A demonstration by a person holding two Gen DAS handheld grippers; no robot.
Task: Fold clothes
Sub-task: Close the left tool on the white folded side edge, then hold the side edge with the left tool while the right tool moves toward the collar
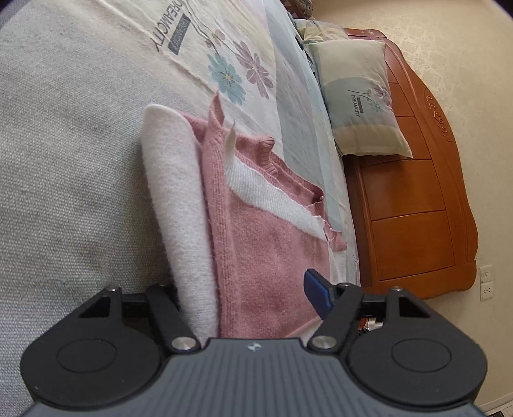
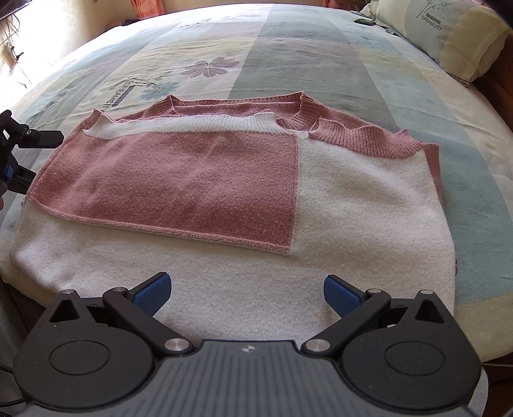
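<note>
A pink and white knitted sweater (image 2: 224,192) lies flat on the bed, partly folded, with a pink panel over the white body. My right gripper (image 2: 247,295) is open and empty, just above the sweater's near white edge. My left gripper (image 2: 19,157) shows at the far left of the right wrist view, at the sweater's left edge. In the left wrist view the sweater (image 1: 256,250) runs between the spread jaws of my left gripper (image 1: 247,298); one blue fingertip (image 1: 317,292) shows, the other is hidden under the cloth. The jaws stand wide apart.
The bed sheet (image 2: 288,57) has pastel stripes and flower prints. A pillow (image 2: 449,32) lies at the far right by the wooden headboard (image 1: 416,192). A small dark object (image 2: 364,21) lies near the pillow. A wall socket (image 1: 486,282) is beside the headboard.
</note>
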